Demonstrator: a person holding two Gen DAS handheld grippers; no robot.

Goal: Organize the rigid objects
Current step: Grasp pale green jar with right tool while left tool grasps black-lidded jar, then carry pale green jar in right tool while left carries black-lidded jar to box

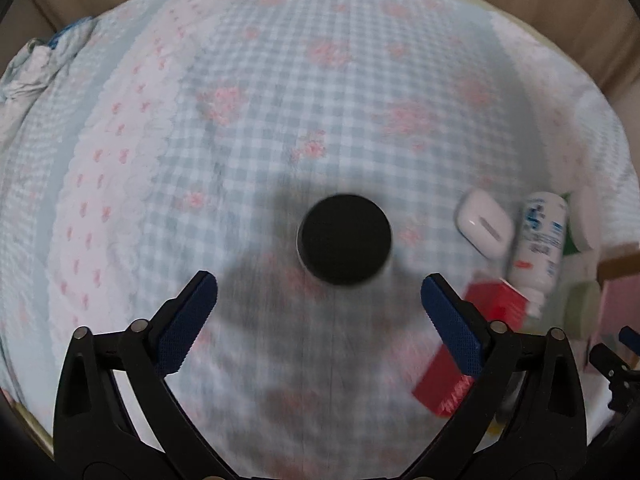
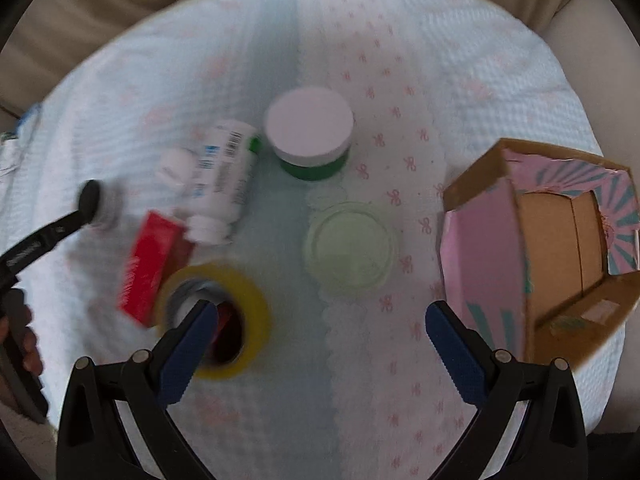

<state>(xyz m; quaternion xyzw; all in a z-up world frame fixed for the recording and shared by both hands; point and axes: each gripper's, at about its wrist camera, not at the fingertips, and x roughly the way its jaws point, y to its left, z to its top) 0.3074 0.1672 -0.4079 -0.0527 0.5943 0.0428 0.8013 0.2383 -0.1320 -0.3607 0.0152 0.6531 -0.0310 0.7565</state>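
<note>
Checked blue-and-pink cloth (image 1: 280, 80) covers the table | my left gripper (image 1: 319, 300) is wide open, holding nothing | round black-capped jar (image 1: 344, 238) stands just ahead, between my fingers | my right gripper (image 2: 320, 334) is open too, farther off

Cloth cover (image 1: 280, 100) textured, woven; earbud case (image 1: 484, 226) glossy plastic; black cap (image 1: 344, 238) matt; box (image 2: 560, 240) cardboard; tape roll (image 2: 248, 320) glossy
</note>
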